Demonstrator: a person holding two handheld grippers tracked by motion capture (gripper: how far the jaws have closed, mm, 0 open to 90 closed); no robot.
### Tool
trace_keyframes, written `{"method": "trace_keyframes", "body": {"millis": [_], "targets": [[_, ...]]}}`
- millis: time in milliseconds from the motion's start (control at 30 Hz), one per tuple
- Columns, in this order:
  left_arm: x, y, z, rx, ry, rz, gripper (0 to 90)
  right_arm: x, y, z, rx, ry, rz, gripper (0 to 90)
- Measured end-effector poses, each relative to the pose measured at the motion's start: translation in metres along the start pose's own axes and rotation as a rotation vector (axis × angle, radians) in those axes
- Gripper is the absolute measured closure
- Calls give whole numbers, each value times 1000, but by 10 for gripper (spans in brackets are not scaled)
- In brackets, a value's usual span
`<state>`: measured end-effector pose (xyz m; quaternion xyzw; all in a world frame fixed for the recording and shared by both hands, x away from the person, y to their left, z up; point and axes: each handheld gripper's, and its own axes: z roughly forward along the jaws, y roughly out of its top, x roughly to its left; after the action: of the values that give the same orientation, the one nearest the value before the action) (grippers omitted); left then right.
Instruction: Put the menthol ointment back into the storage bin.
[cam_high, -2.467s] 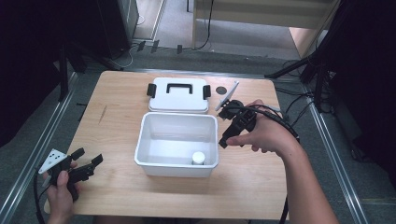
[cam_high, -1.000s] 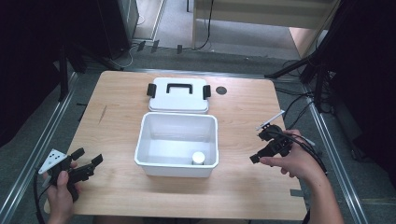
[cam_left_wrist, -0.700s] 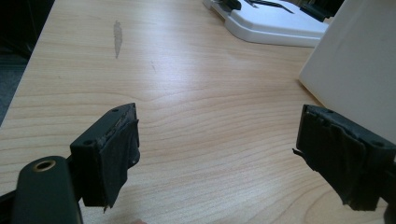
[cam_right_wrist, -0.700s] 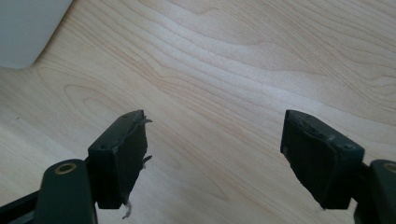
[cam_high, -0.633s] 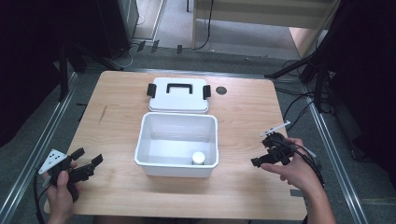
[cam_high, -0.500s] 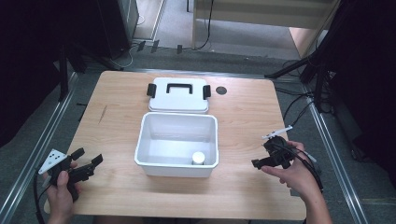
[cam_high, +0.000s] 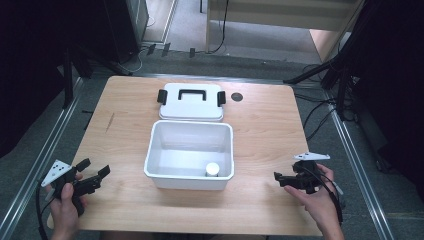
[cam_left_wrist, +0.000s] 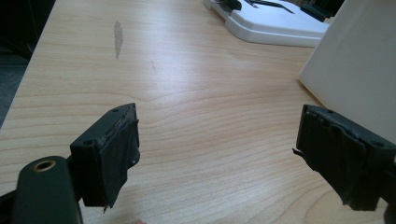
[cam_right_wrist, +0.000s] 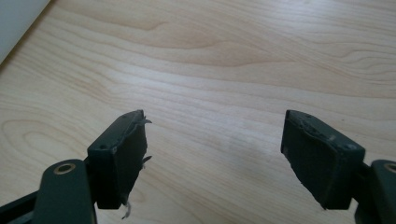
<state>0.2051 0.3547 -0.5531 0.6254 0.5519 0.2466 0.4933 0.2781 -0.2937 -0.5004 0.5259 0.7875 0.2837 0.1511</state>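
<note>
plastic bin (cam_high: 190, 152), white, rectangular and smooth-walled with rounded corners, stands open near the middle of the wooden table (cam_high: 260, 130); a small white cylindrical container (cam_high: 212, 170) sits inside at its front right corner. just behind the bin lies its flat white lid (cam_high: 191, 101), with a black handle and black side clips. a small dark round spot (cam_high: 236, 96) marks the table right of the lid. the right gripper (cam_high: 281, 178) is near the table's front right edge, well apart from the bin, jaws spread wide with nothing between them. the left gripper (cam_high: 96, 172) is at the front left, jaws likewise spread and empty, over pale grained wood.
</note>
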Motion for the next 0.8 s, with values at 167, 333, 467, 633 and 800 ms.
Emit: {"method": "trace_keyframes", "body": {"millis": [167, 333, 467, 633, 800], "targets": [[0, 0, 0, 0, 0, 0, 141, -6, -15, 1, -82, -22, 44, 238], [0, 0, 0, 0, 1, 0, 141, -11, -28, 3, -136, -44, 68, 239], [0, 0, 0, -2, 2, -4, 141, -16, -37, 0, -191, -51, 86, 237], [0, 0, 0, -3, 0, -8, 141, -23, -49, -2, -224, -55, 110, 234], [0, 0, 0, -3, 1, -6, 141, -28, -61, -7, -288, -47, 137, 233]]}}
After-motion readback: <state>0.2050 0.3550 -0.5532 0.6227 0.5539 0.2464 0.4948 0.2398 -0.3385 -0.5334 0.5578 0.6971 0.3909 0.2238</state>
